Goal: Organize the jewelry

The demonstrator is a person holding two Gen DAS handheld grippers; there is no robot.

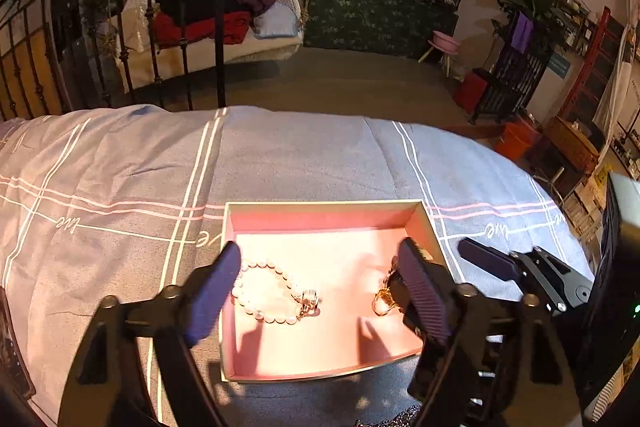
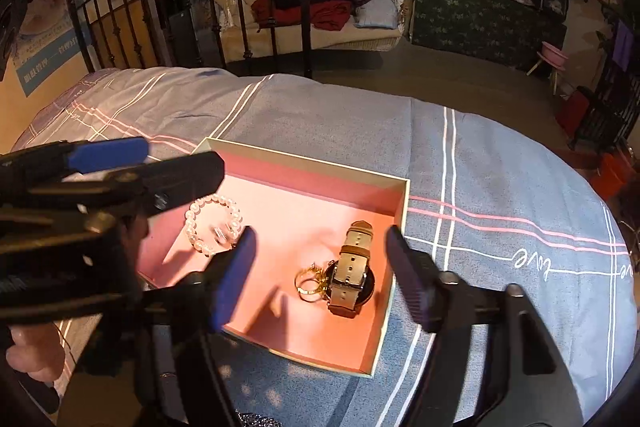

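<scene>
Now both tools released: left tool (image 1: pixel 320 287) over pearl bracelet (image 1: pixel 266 291), right tool (image 2: pixel 320 267) over watch (image 2: pixel 350 271).

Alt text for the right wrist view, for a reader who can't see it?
An open pink-lined box on a grey plaid bedspread holds a pearl bracelet, gold rings and a tan-strapped watch. The right gripper hovers open above the watch.

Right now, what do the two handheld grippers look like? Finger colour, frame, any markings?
Both match: the left gripper and right gripper have black angular frames with round pivot bolts and two flat blue fingers with finely ribbed pads. No cables or printed markings are visible. A small green light glows on the dark body at the left wrist view's right edge. No sleeve shows.
</scene>
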